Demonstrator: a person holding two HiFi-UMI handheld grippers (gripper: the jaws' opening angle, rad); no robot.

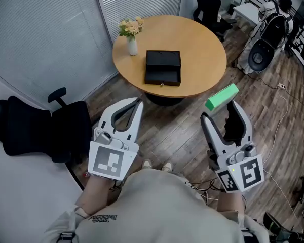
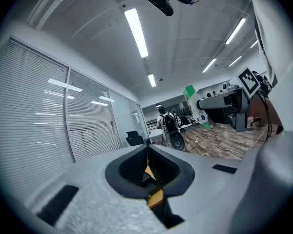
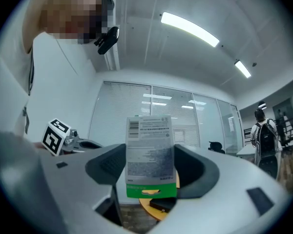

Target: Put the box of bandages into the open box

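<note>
The box of bandages (image 1: 222,97) is green and white and sits between the pads of my right gripper (image 1: 219,110), which is shut on it, held in the air over the wooden floor short of the table. In the right gripper view the box (image 3: 150,155) stands upright between the jaws, its printed face towards the camera. The open black box (image 1: 162,67) lies on the round wooden table (image 1: 202,44), lid up, and shows below the held box (image 3: 161,205). My left gripper (image 1: 137,104) hangs at lower left, shut and empty, its tips meeting (image 2: 147,149).
A white vase with flowers (image 1: 131,36) stands on the table's left side. A black office chair (image 1: 38,126) is at the left, more chairs (image 1: 207,4) behind the table. A round black-and-white device (image 1: 266,47) and cables (image 1: 281,86) lie at the right.
</note>
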